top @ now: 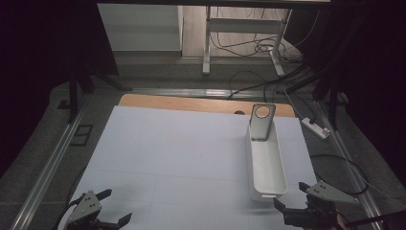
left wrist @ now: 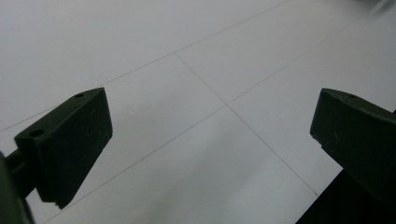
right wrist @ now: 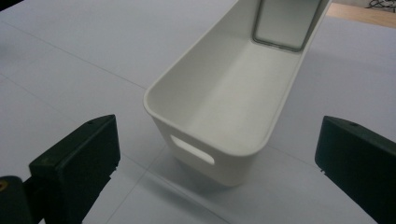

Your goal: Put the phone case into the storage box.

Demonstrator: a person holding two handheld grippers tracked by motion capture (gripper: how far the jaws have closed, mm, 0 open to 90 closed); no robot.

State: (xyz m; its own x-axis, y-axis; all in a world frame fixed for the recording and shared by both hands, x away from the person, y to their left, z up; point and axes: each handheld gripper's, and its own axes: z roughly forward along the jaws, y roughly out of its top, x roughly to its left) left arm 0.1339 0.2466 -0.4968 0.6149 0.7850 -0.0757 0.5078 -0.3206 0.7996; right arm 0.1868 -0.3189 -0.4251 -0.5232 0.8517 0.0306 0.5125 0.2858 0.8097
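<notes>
I see the white sheet-covered table (top: pixel 182 153) bare except for a long white bin (top: pixel 266 163) at its 3 o'clock side, with a grey metal stand (top: pixel 261 122) leaning at its far end. My right gripper (top: pixel 291 197), jaws apart, faces the bin's near end; my left gripper (top: pixel 115 207), jaws apart, idles at 7 o'clock. I judge that nothing is grasped yet; all handling remains.

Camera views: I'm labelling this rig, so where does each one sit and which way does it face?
High view: above the near edge, facing forward and down; left gripper, right gripper.
Left gripper view: rides that gripper, faces white table sheet; own jaws apart.
Right gripper view: faces white bin; jaws apart.
Shared: bin and its grey plate also show from high.
</notes>
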